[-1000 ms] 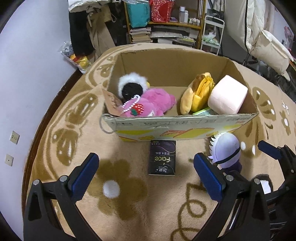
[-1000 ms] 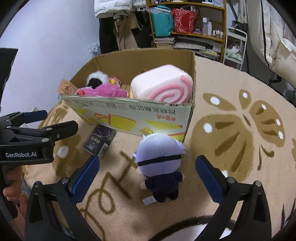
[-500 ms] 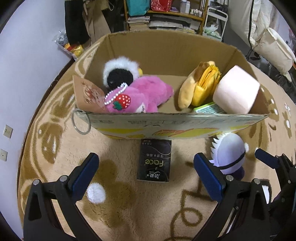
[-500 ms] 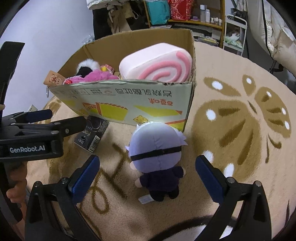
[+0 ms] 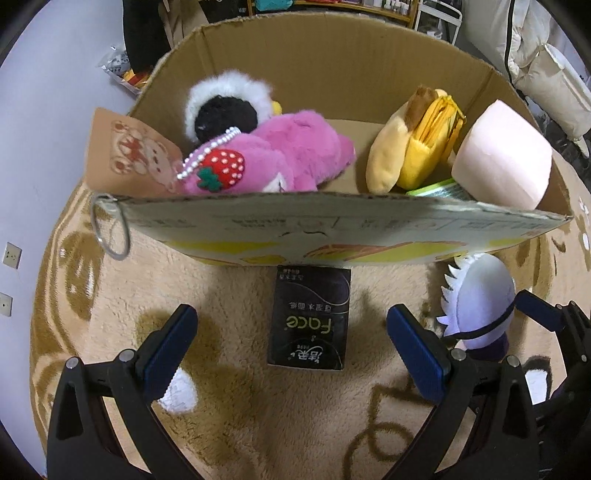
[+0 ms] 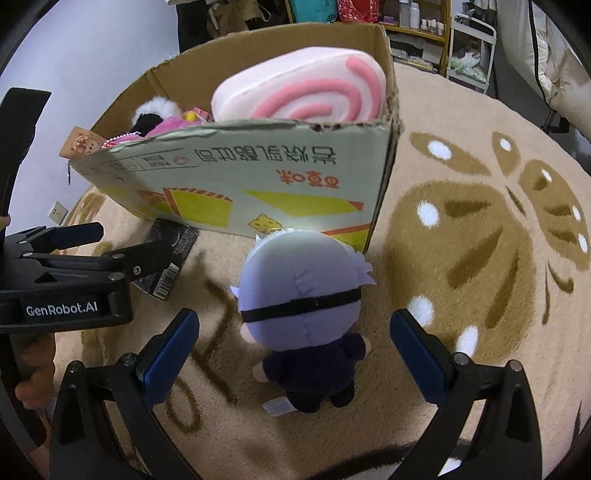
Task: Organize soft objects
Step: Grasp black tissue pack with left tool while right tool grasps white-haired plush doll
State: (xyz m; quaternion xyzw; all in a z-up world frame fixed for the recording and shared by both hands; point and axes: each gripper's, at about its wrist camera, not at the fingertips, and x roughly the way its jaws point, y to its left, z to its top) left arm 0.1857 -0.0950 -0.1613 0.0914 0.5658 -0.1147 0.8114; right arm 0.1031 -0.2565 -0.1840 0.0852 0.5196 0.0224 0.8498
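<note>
A cardboard box [image 5: 332, 229] [image 6: 258, 177] stands on the rug. It holds a pink plush [image 5: 280, 155], a black-and-white fluffy toy [image 5: 225, 107], a yellow plush [image 5: 417, 144] and a pink roll cushion [image 5: 506, 162] [image 6: 303, 88]. A black tissue pack [image 5: 310, 317] [image 6: 166, 258] lies in front of the box, between my open left gripper's [image 5: 291, 350] fingers. A lavender-haired doll [image 6: 306, 314] [image 5: 480, 306] lies face down on the rug, framed by my open right gripper [image 6: 291, 354].
A beige rug with brown patterns [image 6: 480, 240] covers the floor. Shelves with clutter [image 6: 406, 22] stand behind the box. A white wall [image 5: 37, 129] is at the left. The left gripper's body [image 6: 66, 288] shows beside the doll.
Both grippers have moved forward and down toward the box. The tissue pack now sits between the left fingers and the doll between the right fingers. Both stay open.
</note>
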